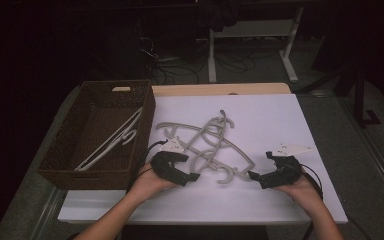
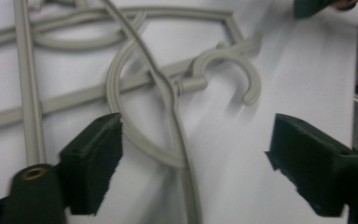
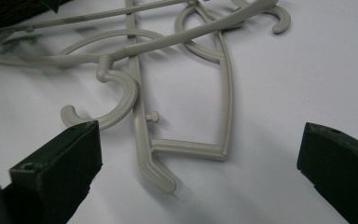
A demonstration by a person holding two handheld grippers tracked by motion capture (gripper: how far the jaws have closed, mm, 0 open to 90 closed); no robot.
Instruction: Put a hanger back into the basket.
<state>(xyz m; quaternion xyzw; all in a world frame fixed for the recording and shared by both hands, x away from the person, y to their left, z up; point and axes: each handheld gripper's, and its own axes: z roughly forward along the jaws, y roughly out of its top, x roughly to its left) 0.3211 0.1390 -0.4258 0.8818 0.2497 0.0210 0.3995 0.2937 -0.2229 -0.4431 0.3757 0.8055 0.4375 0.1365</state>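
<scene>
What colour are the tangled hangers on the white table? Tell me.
Pale grey hangers, clearest in the right gripper view.

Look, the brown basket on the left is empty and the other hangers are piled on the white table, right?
Not quite. The brown wicker basket is not empty: the high view shows one white hanger lying inside it. The rest holds: the grey hangers are piled on the white table.

left gripper (image 1: 194, 176): black body, grey three-cornered plate, black cable | right gripper (image 1: 252, 175): same | bare forearms
</scene>
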